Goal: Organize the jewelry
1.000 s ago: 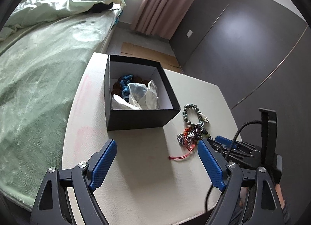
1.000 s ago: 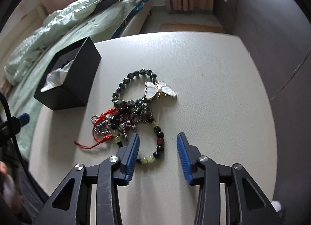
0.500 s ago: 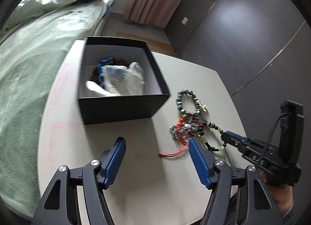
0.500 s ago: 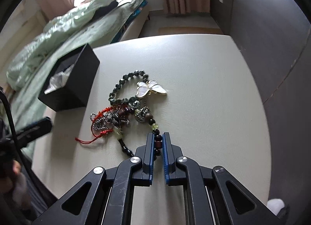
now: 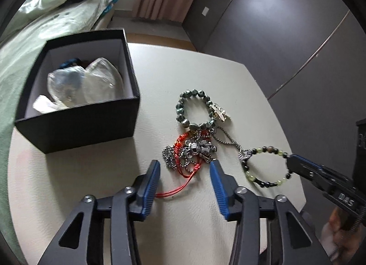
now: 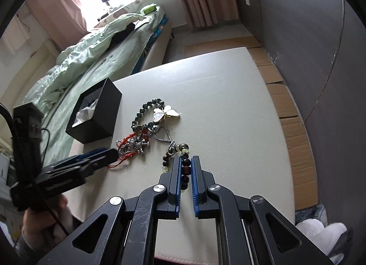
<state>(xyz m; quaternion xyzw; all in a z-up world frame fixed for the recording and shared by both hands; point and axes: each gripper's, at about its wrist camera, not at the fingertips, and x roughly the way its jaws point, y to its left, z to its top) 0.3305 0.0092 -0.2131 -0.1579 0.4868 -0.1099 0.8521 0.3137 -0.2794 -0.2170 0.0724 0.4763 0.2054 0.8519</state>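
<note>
Left wrist view, left to right. Pale green bedding [image 5: 27, 43] fills the left edge. Next to it, on the cream table [image 5: 173, 63], a black box [image 5: 91, 125] sits open in the upper left — white inside, holding a crumpled clear plastic bag [image 5: 84, 84] and something blue behind it.

Centre of frame: the jewelry pile. At its top a dark green bead bracelet [image 5: 183, 107] lies in a ring, a white butterfly charm [image 5: 219, 111] on its right side. Below it, a tangle of silver chain [image 5: 194, 150] mixed with red cord [image 5: 180, 187]; the cord's tail trails down and left toward the left blue pad.

The left gripper [image 5: 185, 173] stands at lower centre, pads apart and touching nothing — the jaws have just been closing, with the red cord and the edge of the chain tangle lying between them.

Right of the pile, a bracelet of black and pale green beads [image 5: 267, 166] is stretched into a loop, still hooked to the chain tangle at its left end. Its right side is pinched by the right gripper [image 5: 290, 162], which enters from the right edge.

Right wrist view: the right gripper [image 6: 186, 164] is clenched on that bracelet, dark red and black beads [image 6: 185, 169] showing between the blue pads. The left gripper's dark body at lower left partly hides the red cord. Brown cardboard [image 6: 290, 109] lines the floor beside the table's right edge.
</note>
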